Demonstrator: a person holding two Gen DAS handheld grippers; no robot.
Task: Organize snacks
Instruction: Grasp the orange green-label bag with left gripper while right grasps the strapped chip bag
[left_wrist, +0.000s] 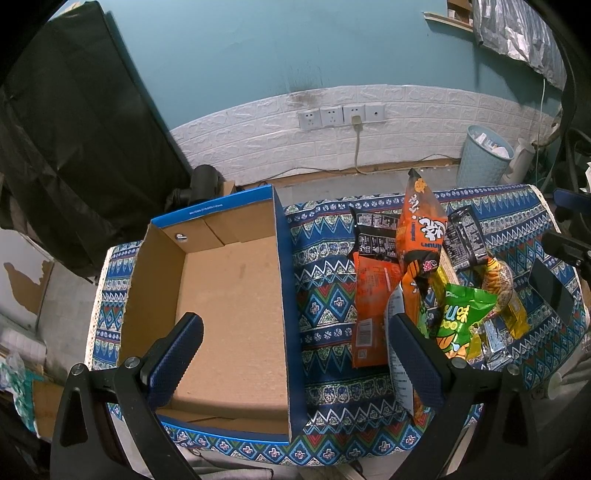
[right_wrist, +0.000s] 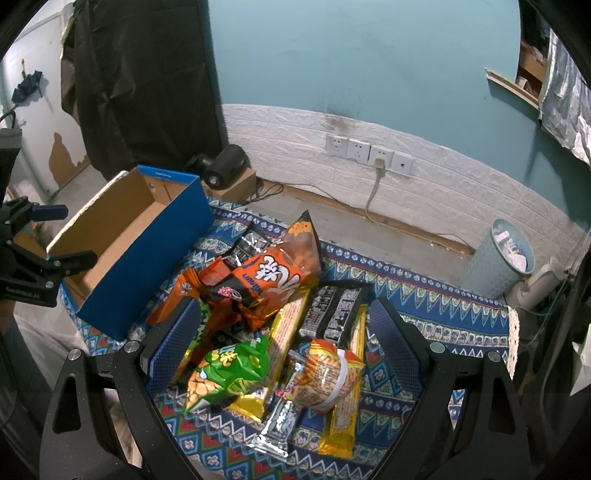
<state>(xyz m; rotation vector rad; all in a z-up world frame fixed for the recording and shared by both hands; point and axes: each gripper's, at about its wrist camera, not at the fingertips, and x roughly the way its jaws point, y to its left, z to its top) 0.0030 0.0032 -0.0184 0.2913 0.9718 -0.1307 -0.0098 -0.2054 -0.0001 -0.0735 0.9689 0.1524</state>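
Note:
An open cardboard box (left_wrist: 229, 295) with blue sides sits empty on the left of a patterned cloth; it also shows in the right wrist view (right_wrist: 122, 236). A pile of snack packets lies to its right: a tall orange bag (left_wrist: 421, 229) (right_wrist: 273, 277), a green bag (left_wrist: 461, 317) (right_wrist: 225, 369), black packets (right_wrist: 336, 310), yellow bars (right_wrist: 343, 424) and a round orange pack (right_wrist: 325, 373). My left gripper (left_wrist: 295, 354) is open, hovering over the box's right wall. My right gripper (right_wrist: 284, 347) is open above the pile, fingers either side of it, holding nothing.
The patterned blue cloth (left_wrist: 325, 295) covers the table. A light blue waste bin (right_wrist: 498, 258) stands on the floor at the right. Wall sockets (left_wrist: 341, 114) with a plugged cable are behind. A dark curtain (left_wrist: 74, 129) hangs at the left.

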